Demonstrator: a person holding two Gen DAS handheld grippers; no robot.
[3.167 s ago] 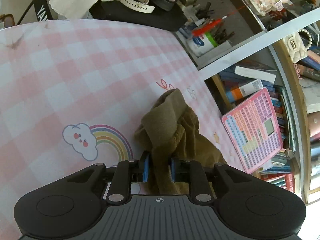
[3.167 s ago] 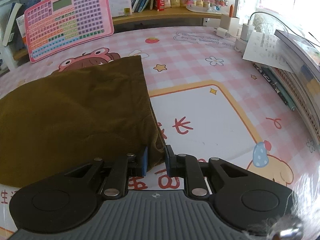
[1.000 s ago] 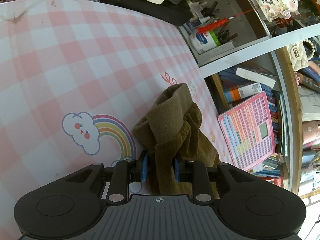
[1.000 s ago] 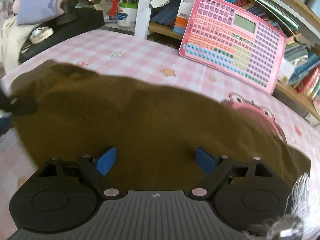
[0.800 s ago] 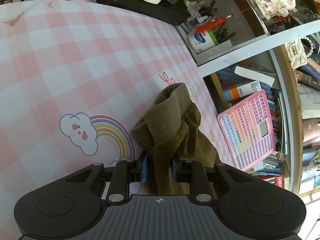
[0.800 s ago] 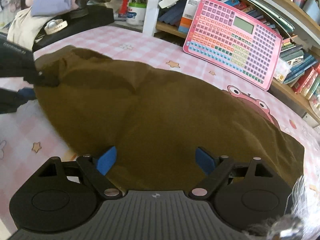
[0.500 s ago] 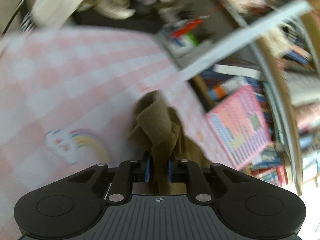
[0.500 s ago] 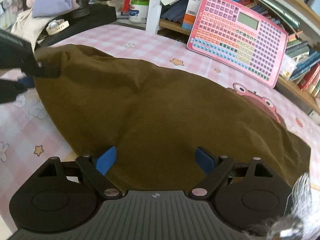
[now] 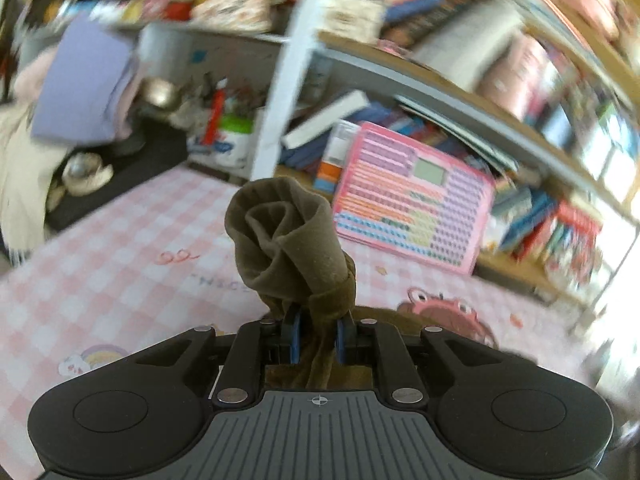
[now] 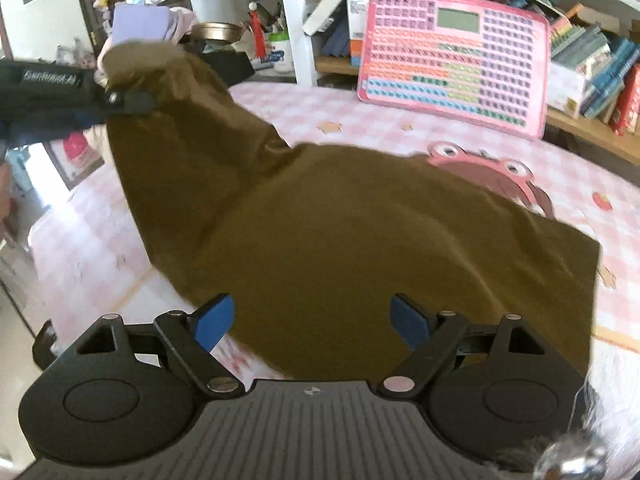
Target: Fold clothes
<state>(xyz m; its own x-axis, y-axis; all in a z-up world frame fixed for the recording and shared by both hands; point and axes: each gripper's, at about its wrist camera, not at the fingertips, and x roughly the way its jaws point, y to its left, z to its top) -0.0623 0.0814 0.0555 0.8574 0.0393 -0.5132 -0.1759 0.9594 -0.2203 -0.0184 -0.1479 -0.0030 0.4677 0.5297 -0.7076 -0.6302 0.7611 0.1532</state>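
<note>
One corner of the brown garment (image 9: 288,240) is bunching between my left gripper (image 9: 316,336) pads, which are pinching it and now lifting it off the pink checked mat (image 9: 120,264), higher than a second ago; my right gripper (image 10: 312,320) is hovering spread wide over the cloth spreading ahead of it, gripping nothing

**Hardly a word I can read**

A strip of white lettering runs along the black body of my left claw (image 10: 138,103), too smeared to spell out. On the pink checked table mat (image 9: 120,264), faint grey letters sit beside a red squiggle, blurred past reading. The pink slab-shaped toy tablet with rows of coloured keys (image 10: 452,52) shows characters too small to tell. The white tub's blue label (image 10: 280,56) stays illegible.
</note>
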